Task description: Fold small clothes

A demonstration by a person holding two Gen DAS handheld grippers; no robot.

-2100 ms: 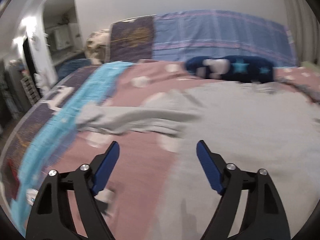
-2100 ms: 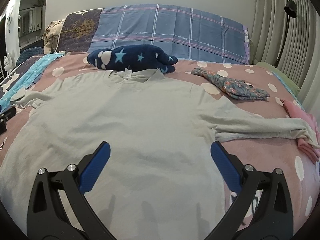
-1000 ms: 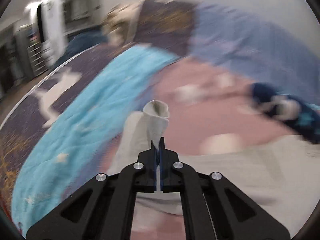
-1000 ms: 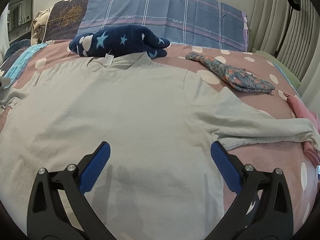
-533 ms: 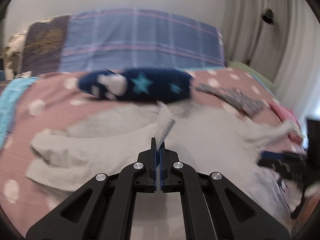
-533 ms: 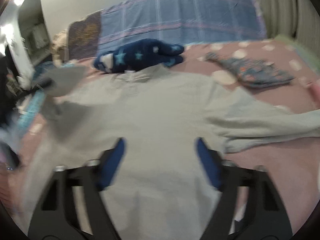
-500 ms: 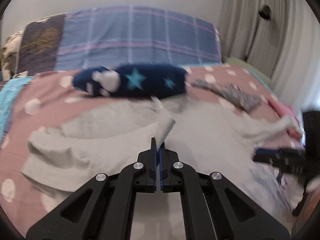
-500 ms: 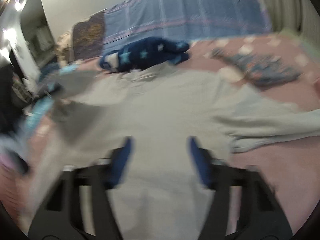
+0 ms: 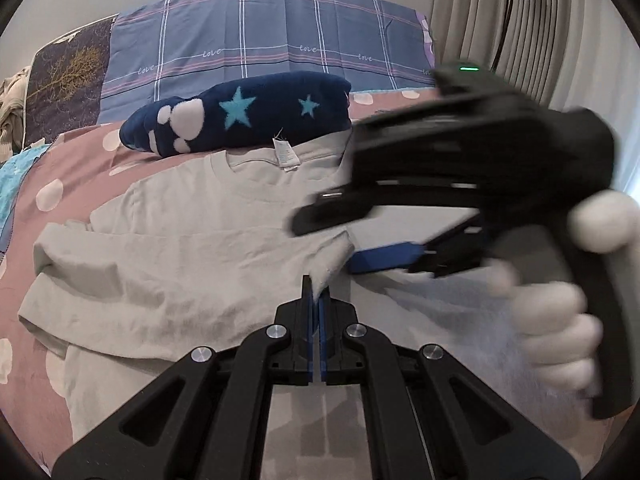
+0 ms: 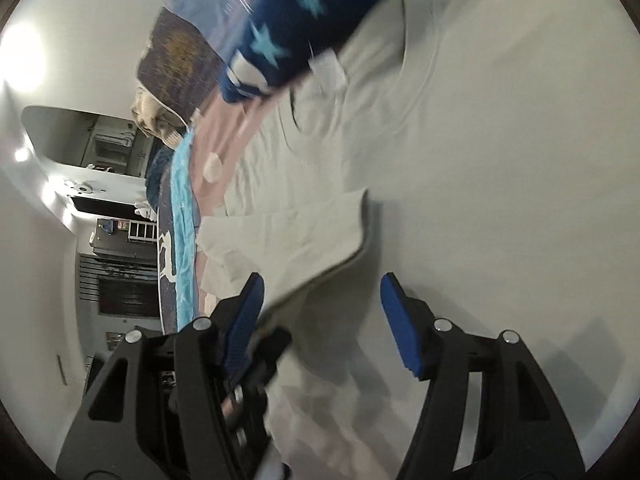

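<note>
1. Moved since half a second ago: sleeve cuff, carried by the left gripper further across the shirt body; right gripper, then level over the shirt, now rolled sideways and close beside the left gripper.
2. Left gripper: fingers pressed together, pinching the sleeve cuff, which rises in a small peak from between the blue pads.
3. Right gripper: fingers spread wide, nothing between them; one blue pad lies just beside the pinched cuff; whether it touches the cloth cannot be told. A white-gloved hand holds its handle.
4. Grey long-sleeved shirt: spread flat, front down, collar tag uppermost; the person's-left sleeve folded inward over the body, forming a doubled edge at the shirt's left side.
5. Navy star-print fleece: rolled, lying at the shirt's collar, touching it.
6. Pink polka-dot bedspread: under the shirt.
7. Blue plaid pillow: upright beyond the fleece, away from the shirt.
8. Containers: none seen.
</note>
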